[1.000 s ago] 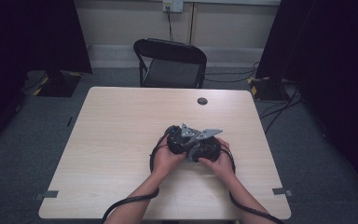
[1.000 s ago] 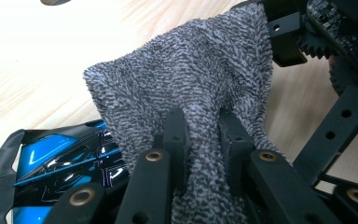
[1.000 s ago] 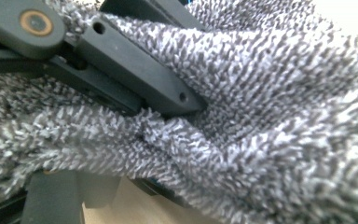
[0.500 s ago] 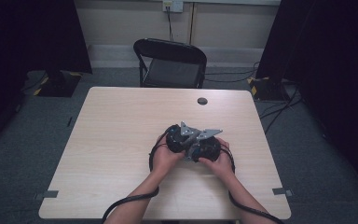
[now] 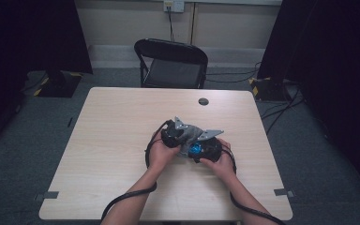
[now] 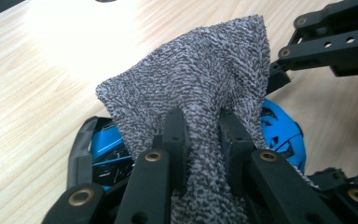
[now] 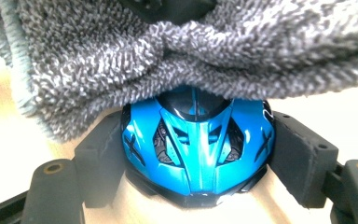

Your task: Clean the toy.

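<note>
Nothing is shifting since earlier; left gripper [image 6: 200, 140] is pinching the grey cloth [image 6: 196, 79], right gripper [image 7: 196, 154] is clamping the blue toy car [image 7: 196, 144] on the worktop [image 5: 117, 122].

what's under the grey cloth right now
A blue toy car, clamped by the right gripper. The cloth, pinched by the left gripper, covers its rear.

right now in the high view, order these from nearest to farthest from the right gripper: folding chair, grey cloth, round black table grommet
1. grey cloth: right against the right gripper, between the two grippers.
2. round black table grommet: on the table's far side, beyond the hands.
3. folding chair: on the floor behind the table's far edge.
</note>
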Tool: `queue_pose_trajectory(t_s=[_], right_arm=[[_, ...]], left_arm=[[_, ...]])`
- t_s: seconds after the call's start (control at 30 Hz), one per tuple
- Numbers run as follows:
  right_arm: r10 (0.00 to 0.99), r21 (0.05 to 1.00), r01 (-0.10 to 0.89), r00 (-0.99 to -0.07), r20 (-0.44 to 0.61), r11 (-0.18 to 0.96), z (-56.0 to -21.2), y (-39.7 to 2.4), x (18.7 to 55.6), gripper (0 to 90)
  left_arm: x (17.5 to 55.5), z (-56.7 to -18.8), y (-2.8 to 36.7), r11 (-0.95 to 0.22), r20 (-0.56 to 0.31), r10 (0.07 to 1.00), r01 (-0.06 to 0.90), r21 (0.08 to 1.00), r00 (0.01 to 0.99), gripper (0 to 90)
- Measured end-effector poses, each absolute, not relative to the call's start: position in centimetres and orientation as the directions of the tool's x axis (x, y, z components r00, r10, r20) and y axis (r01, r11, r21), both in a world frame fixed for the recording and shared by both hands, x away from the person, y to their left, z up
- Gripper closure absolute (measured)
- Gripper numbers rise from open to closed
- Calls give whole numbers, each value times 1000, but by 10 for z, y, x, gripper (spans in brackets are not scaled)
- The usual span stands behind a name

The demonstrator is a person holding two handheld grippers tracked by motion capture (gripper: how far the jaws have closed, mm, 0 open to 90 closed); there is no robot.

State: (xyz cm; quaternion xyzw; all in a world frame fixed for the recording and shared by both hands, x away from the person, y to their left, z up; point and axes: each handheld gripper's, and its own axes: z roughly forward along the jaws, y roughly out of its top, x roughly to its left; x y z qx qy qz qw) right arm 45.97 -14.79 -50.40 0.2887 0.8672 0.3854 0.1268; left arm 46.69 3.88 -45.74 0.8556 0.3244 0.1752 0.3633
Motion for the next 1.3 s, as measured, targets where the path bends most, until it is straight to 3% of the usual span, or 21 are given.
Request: queue_pose_trajectory(t_s=[1.3], right_arm=[[599,742,403,-801,3,536,-504,-148,460,254]], left_arm=[[490,-456,66,-507,92,751,482,714,654,759]])
